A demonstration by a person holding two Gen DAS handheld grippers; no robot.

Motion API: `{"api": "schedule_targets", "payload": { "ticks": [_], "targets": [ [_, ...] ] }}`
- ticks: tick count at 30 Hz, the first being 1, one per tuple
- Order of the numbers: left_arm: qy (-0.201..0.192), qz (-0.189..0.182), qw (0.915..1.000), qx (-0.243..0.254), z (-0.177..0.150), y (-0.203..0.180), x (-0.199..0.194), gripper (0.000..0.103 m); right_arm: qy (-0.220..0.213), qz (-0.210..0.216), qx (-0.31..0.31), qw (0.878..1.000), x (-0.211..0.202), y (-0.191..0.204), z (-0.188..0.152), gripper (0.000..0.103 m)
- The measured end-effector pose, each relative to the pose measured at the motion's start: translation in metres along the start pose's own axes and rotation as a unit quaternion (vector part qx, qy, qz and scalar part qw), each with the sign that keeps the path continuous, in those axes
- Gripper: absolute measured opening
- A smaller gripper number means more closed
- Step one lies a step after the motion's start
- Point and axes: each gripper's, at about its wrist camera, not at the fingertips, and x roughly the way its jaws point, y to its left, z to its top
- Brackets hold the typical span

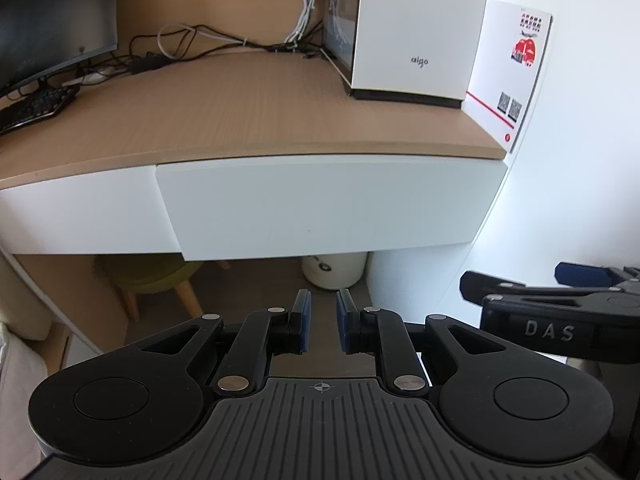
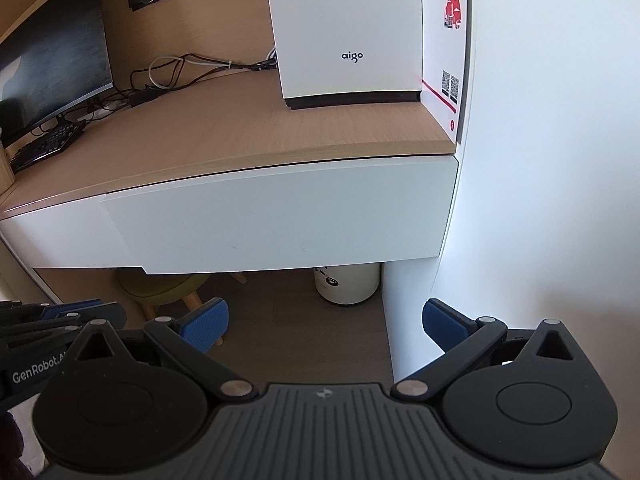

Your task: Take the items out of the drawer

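The white drawer front (image 1: pixel 328 208) under the wooden desktop is closed, so whatever is inside it is hidden. It also fills the middle of the right wrist view (image 2: pixel 280 220). My left gripper (image 1: pixel 322 320) hangs below and in front of the drawer, its blue pads (image 1: pixel 305 320) almost together with only a narrow gap and nothing between them. My right gripper (image 2: pixel 324 320) is at about the same height, wide open and empty, near the white wall. Each gripper shows at the edge of the other's view.
On the desktop (image 1: pixel 240 112) stand a white aigo computer case (image 1: pixel 416 28), a monitor (image 1: pixel 52 20), a keyboard (image 1: pixel 36 106) and cables. A second white drawer front (image 1: pixel 80 212) is at the left. Under the desk are a green stool (image 2: pixel 168 286) and a white bin (image 2: pixel 346 284).
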Motion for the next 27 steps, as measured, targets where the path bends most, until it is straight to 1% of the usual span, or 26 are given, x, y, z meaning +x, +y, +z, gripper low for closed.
{"api": "schedule_targets", "payload": {
  "ticks": [6,27],
  "targets": [
    [-0.019,-0.015,0.9997,0.008,0.0007,-0.0046,-0.0072,0.017,0.002,0.001,-0.003,1.0,-0.0002,0.0033,-0.001,0.103],
    [-0.018,-0.009,0.9997,-0.009,-0.0014,0.0011,-0.0093,0.017,-0.01,0.004,-0.009,1.0,-0.0055,0.0073,-0.0024,0.103]
  ]
}}
